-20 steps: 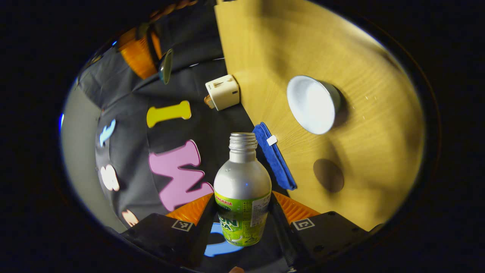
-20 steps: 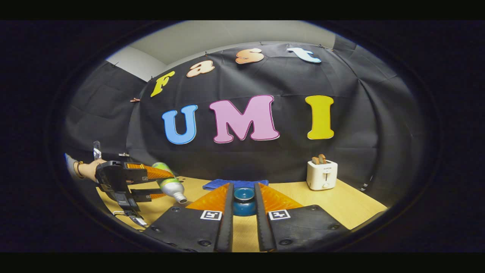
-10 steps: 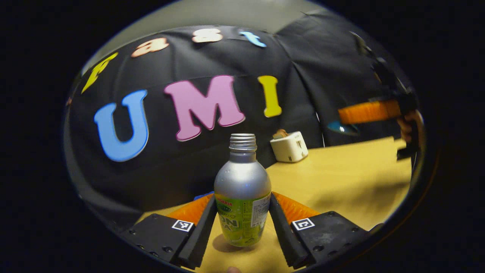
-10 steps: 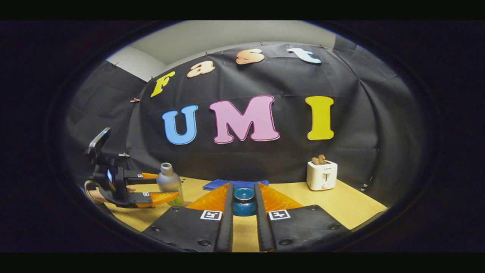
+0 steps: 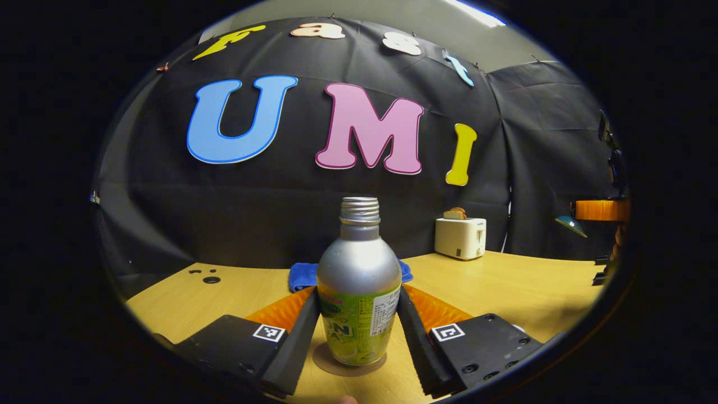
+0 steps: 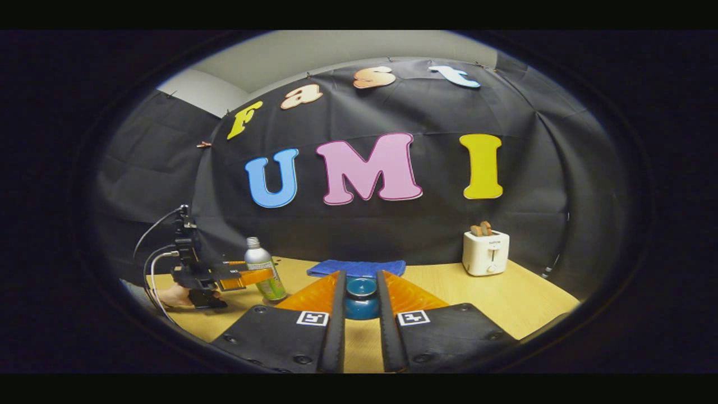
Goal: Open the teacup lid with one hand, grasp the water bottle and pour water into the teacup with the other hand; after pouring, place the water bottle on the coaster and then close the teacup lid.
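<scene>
A silver water bottle [image 5: 359,280] with a green label and no cap stands upright between the fingers of my left gripper [image 5: 358,300], which is shut on its body. Its base meets a round brown coaster [image 5: 328,362] on the wooden table [image 5: 505,286]; whether it rests on the coaster or hovers just above, I cannot tell. My right gripper [image 6: 360,279] is shut on the blue teacup lid [image 6: 360,297] and holds it above the table. In the right gripper view the bottle [image 6: 262,272] and the left gripper [image 6: 247,276] sit at the left. In the left gripper view the lid [image 5: 571,224] hangs at the far right.
A white toaster [image 5: 460,238] [image 6: 486,252] with toast stands at the back right of the table. A folded blue cloth [image 5: 300,275] [image 6: 356,267] lies by the back wall. A person's hand [image 6: 174,295] holds the left gripper, with cables trailing behind.
The left gripper has swung the bottle from a tilted pouring pose to upright and brought it down onto the coaster. The right gripper has held almost still with the lid.
</scene>
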`<state>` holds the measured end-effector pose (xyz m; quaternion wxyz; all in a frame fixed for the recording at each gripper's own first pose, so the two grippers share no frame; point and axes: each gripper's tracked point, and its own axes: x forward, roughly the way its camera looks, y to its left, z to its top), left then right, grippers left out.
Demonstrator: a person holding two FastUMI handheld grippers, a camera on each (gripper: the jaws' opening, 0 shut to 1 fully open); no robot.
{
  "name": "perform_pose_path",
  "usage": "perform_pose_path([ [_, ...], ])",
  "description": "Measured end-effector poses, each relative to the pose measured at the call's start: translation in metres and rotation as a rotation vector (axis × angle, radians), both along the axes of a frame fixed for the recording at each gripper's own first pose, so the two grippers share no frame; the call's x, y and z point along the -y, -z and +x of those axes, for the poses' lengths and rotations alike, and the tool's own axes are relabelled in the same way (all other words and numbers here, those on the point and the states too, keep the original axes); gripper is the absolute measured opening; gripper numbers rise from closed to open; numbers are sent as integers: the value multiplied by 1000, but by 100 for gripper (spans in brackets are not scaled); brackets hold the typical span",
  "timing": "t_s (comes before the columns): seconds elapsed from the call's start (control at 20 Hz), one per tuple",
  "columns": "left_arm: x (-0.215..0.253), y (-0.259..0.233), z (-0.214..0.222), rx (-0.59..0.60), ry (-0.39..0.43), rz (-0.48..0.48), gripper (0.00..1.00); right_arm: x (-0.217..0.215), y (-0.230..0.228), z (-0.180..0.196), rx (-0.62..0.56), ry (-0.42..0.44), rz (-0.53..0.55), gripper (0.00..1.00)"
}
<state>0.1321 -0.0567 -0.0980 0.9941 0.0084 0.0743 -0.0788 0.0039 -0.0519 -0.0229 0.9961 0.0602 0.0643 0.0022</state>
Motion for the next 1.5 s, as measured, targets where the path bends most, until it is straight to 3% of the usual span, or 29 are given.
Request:
perform_pose_path([
  [0.45,-10,32,14,-64,-10,-2,80,-9,7,3,-16,-27,17,24],
  [0.75,-11,35,14,-73,-29,-5,84,-20,17,4,-35,-57,43,24],
  [0.8,-11,38,13,-79,-31,1,90,-25,20,5,-40,-68,52,25],
  [0.85,-11,33,9,-81,-30,5,99,-29,23,6,-47,-82,61,25],
  [0.9,-11,31,8,-78,-31,7,98,-35,27,8,-56,-96,69,24],
  [0.95,-11,26,4,-72,-32,6,98,-41,31,11,-60,-112,78,30],
  [1.0,-10,23,-1,-67,-33,5,98,-50,35,13,-69,-132,86,25],
  [1.1,-11,17,-14,-60,-47,18,97,-67,46,19,-96,-168,95,30],
  [1.15,-12,14,-23,-57,-55,25,97,-76,53,22,-112,-188,96,25],
  [1.2,-13,11,-32,-50,-65,24,98,-86,59,25,-127,-204,96,30],
  [1.25,-13,7,-41,-40,-70,12,98,-94,67,27,-146,-221,94,25],
  [1.35,-12,3,-58,-32,-91,-16,97,-109,82,30,-181,-244,91,25],
  [1.4,-11,2,-65,-28,-95,-37,97,-115,88,32,-198,-252,87,30],
  [1.5,-8,-1,-77,-21,-90,-56,98,-122,103,35,-231,-258,71,30],
])
